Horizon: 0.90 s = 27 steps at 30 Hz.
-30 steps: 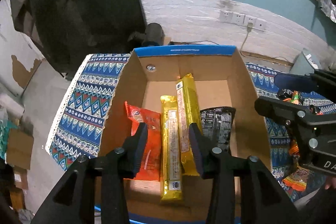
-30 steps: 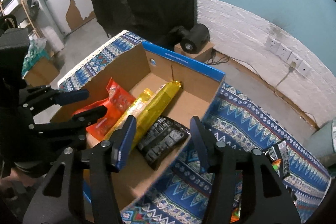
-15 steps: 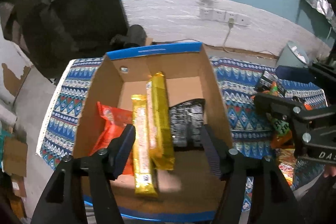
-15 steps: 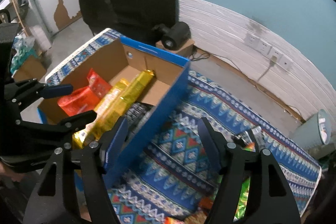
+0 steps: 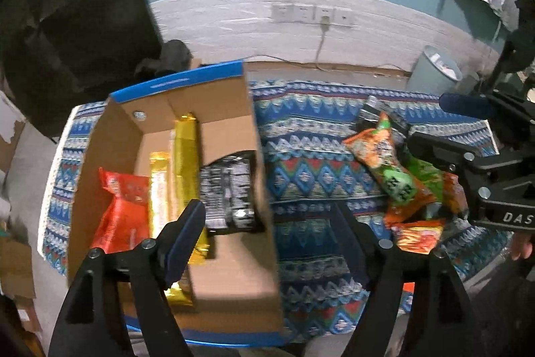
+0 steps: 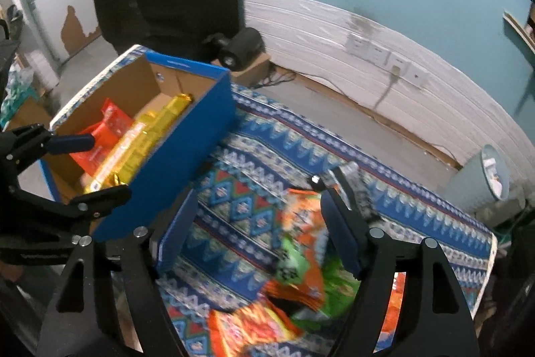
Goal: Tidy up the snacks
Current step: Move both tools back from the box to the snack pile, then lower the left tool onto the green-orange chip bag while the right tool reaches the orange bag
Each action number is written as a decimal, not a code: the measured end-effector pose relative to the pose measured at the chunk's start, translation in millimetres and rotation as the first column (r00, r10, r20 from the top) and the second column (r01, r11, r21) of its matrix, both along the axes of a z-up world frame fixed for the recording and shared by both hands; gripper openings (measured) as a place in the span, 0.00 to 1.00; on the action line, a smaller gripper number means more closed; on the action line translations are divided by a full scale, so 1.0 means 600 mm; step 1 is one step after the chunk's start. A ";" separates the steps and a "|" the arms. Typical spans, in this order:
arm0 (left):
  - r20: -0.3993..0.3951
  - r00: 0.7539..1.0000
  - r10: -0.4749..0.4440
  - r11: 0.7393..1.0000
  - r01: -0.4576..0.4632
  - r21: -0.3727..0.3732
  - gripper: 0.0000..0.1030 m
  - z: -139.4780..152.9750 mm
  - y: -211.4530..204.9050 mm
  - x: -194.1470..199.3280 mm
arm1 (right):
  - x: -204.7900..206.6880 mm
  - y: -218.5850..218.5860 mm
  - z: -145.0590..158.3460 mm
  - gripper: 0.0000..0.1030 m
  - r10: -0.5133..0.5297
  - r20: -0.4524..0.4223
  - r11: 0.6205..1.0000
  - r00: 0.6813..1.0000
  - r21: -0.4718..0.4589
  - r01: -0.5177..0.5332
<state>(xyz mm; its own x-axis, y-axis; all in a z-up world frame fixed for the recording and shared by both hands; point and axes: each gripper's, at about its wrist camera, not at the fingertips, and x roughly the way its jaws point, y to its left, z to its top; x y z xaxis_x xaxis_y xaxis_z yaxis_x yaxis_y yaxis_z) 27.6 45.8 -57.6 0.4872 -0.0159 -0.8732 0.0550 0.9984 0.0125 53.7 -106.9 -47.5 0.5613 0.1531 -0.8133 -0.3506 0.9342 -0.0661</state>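
A cardboard box (image 5: 177, 82) with blue outer walls (image 6: 187, 143) holds an orange packet (image 5: 123, 209), two gold bars (image 5: 184, 163) and a black packet (image 5: 227, 189). My left gripper (image 5: 269, 223) hovers over the box's right wall, its jaws opening with nothing gripped. To the right, a pile of orange and green snack packets (image 5: 384, 163) lies on the cloth. My right gripper (image 6: 259, 223) hangs above that pile (image 6: 301, 243), jaws opening, holding nothing. Each gripper also shows at the edge of the other's view.
A blue patterned cloth (image 5: 301, 129) covers the table, whose far edge runs along the wall side. A grey bin (image 6: 485, 176) stands beyond its right end. A black device on a small carton (image 6: 240, 46) and a dark curtain stand behind the box.
Both grippers have swung right, away from the box's middle and toward the snack pile. Both pairs of jaws have widened. The snacks in the box lie as before.
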 end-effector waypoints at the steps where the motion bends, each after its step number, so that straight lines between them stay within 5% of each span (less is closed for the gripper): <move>1: -0.005 1.000 -0.007 1.000 0.007 -0.004 0.76 0.000 -0.007 0.000 | -0.003 -0.009 0.000 0.74 -0.007 0.001 1.000 1.000 -0.002 0.007; 14: -0.065 0.991 -0.115 0.993 0.116 0.006 0.79 -0.021 -0.123 0.027 | -0.030 -0.174 0.000 0.74 -0.186 -0.017 0.982 0.982 0.031 0.186; 27: -0.164 0.981 -0.101 0.993 0.090 -0.073 0.79 -0.072 -0.174 0.077 | -0.051 -0.276 -0.033 0.74 -0.277 -0.054 0.960 0.959 0.031 0.279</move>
